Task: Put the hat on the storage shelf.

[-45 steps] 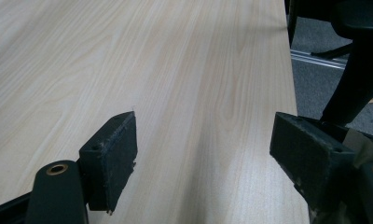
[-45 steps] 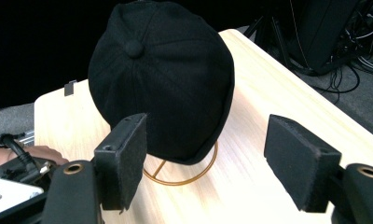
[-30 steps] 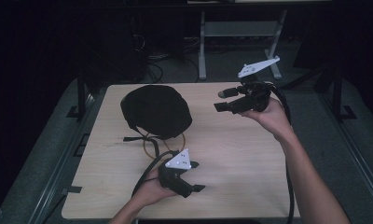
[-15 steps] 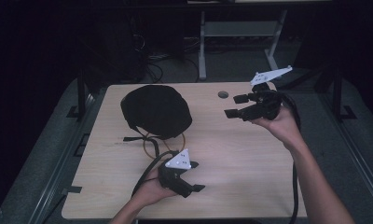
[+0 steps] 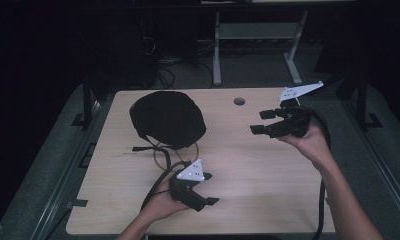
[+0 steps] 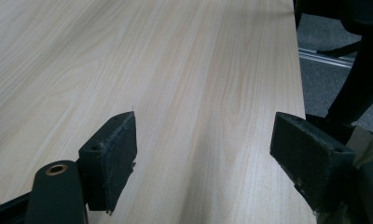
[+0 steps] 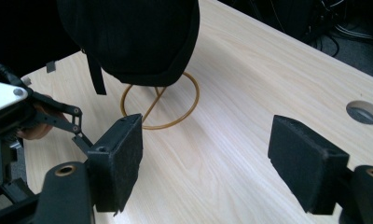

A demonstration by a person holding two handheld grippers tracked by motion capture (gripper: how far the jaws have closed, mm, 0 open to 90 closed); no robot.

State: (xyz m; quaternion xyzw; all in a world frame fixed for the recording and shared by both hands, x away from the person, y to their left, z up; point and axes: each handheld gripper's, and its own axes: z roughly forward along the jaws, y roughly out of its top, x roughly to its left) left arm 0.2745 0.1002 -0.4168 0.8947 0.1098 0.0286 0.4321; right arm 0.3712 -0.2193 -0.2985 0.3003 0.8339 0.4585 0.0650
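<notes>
A black cap [image 5: 167, 119] sits on a gold wire stand [image 5: 161, 154] at the back left of the wooden table [image 5: 268, 170]. My left gripper [image 5: 210, 189] lies low near the front edge, pointing right, open with only bare wood between its pads [image 6: 203, 140]. My right gripper [image 5: 260, 122] hovers over the table's right side, pointing left toward the cap, open and holding nothing. In the right gripper view its pads [image 7: 205, 140] frame the stand's ring [image 7: 184, 109] below the cap [image 7: 128, 37], with the left gripper [image 7: 17, 121] at the left edge.
A round cable hole [image 5: 239, 101] sits in the tabletop near the back edge. A black strap [image 5: 140, 148] hangs from the cap onto the wood. Cables trail from both grippers. Dark floor and a metal frame [image 5: 258, 35] lie beyond the table.
My right gripper has moved right and down, away from the cap and closer to the tabletop. The left gripper has stayed where it was.
</notes>
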